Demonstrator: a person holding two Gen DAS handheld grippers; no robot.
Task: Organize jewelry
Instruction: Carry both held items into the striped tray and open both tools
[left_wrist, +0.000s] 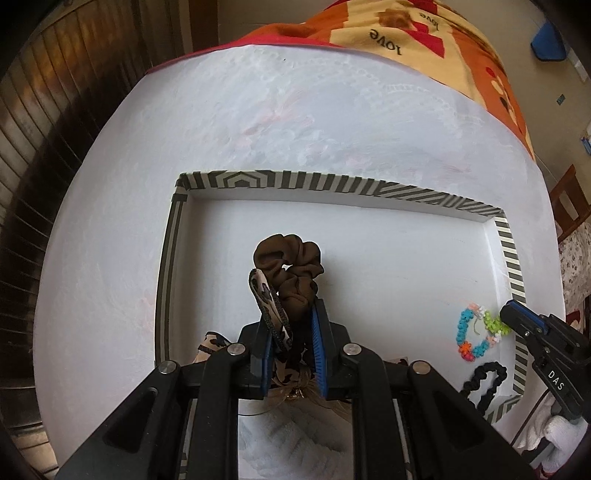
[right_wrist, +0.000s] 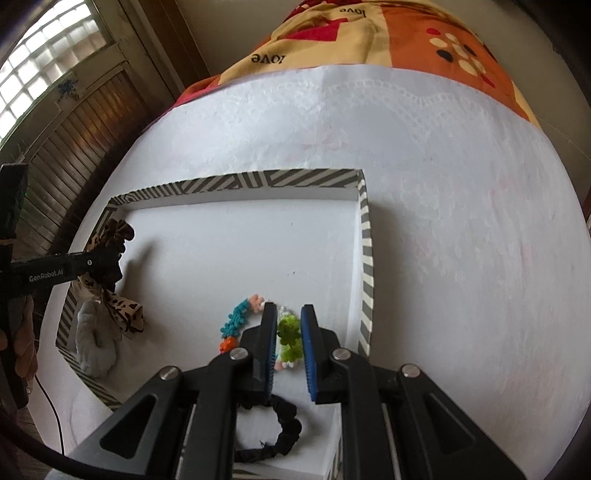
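Scrunchies, soft, light and crushable, filled the striped tray (left_wrist: 511, 266): the left claw (left_wrist: 291, 332) clenched a brown scrunchie (left_wrist: 291, 262) and a leopard-print one (left_wrist: 267, 306) at nine o'clock. At three o'clock the right claw (right_wrist: 289, 332) gripped the beaded bracelet (right_wrist: 288, 332), stiffer and fragile; a black scrunchie (right_wrist: 284, 432) lay just beside.

the far half of the tray (right_wrist: 364, 236) floor lies bare and open. nearer, a beaded bracelet (right_wrist: 236, 319), black scrunchie (right_wrist: 273, 439), grey scrunchie (right_wrist: 94, 347) and leopard scrunchie (right_wrist: 125, 310) crowd it; striped walls ring it.
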